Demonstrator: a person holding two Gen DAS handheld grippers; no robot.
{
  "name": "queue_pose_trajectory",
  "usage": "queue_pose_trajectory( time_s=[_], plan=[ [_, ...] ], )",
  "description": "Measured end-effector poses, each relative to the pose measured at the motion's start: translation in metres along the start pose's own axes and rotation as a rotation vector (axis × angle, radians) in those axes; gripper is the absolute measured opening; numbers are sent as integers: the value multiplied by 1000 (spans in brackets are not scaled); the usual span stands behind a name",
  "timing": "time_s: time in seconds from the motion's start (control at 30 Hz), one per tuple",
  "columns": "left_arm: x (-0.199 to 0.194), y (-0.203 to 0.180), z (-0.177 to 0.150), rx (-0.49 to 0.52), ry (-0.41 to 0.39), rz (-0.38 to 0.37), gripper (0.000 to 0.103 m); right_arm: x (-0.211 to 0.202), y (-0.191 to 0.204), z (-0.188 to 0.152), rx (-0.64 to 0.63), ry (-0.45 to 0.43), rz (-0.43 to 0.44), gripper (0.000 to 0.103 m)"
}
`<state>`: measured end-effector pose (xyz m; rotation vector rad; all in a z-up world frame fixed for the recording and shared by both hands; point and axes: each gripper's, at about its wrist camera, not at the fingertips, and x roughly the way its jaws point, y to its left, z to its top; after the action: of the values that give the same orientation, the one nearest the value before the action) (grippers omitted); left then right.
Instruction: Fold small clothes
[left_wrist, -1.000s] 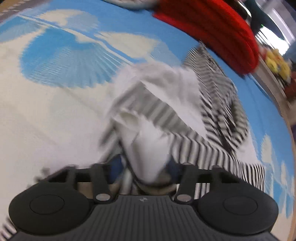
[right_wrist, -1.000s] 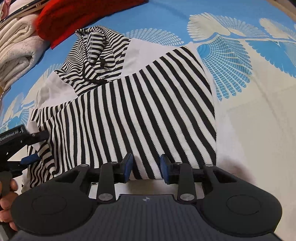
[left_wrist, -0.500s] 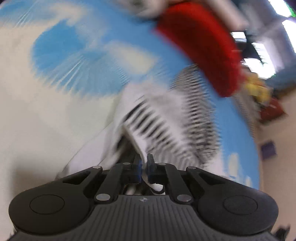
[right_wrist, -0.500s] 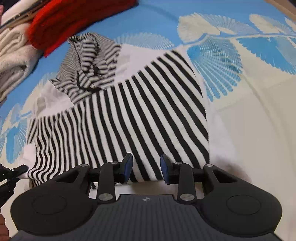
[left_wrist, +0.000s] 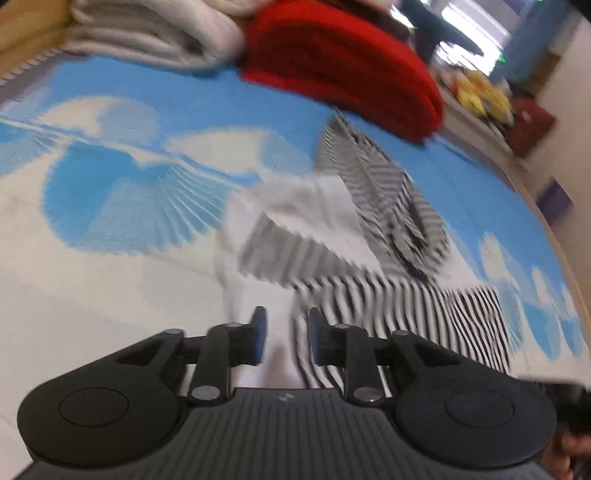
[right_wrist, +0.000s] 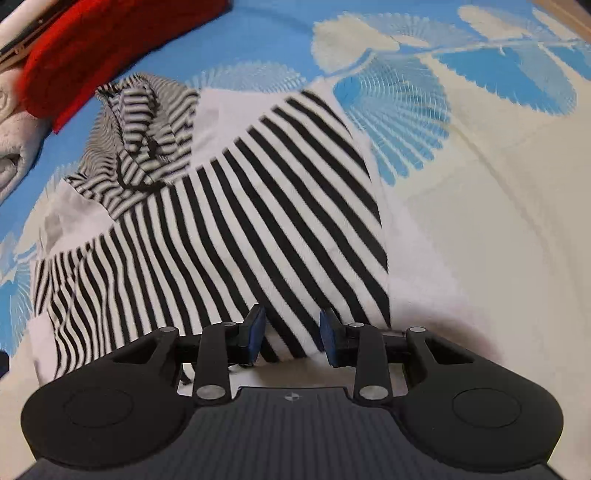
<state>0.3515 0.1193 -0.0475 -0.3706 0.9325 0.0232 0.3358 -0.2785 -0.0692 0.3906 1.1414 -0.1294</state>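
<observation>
Both claws stood open over the striped shirt: the left claw narrow, the right claw wider, holding nothing.

We seem to be in a home, probably a bedroom. A blue and cream bedspread printed with fan-shaped leaves fills most of both views. Folded white blankets and a folded red blanket are stacked along the upper edge of the left wrist view. At its upper right, blurred, we make out a shelf with a yellow soft toy.
</observation>
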Motion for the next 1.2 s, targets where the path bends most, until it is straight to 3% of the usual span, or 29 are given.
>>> queue_pose_trajectory(
  time_s=[0.1,0.2,0.33,0.4,0.5,0.6,0.73,0.87,1.0,1.2],
  plan=[
    [38,6,-20,-79,198,49,31,-2,2,1,-27,-22,-9,34],
    [33,-4,-15,-51,154,101,30,2,-9,2,5,5,-26,34],
    [19,-20,-5,-13,65,93,42,-8,-8,5,-18,-48,-8,34],
    [27,-20,-7,-33,81,88,47,-10,-6,7,-56,-73,-11,35],
    [45,-6,-14,-102,176,113,48,0,-9,7,-73,-38,-60,35],
    [30,-11,-8,-79,132,150,49,8,-18,6,-30,3,-55,35],
    [16,-22,-1,-36,64,112,60,-7,-9,8,-36,-53,-33,36],
    [25,-18,-4,-63,108,102,60,-8,3,7,-96,-84,-45,38],
    [45,-9,-13,-84,184,111,60,13,-7,4,-52,-2,-84,39],
    [21,-29,0,-17,73,131,60,-4,7,7,-76,-86,-61,39]
  ],
)
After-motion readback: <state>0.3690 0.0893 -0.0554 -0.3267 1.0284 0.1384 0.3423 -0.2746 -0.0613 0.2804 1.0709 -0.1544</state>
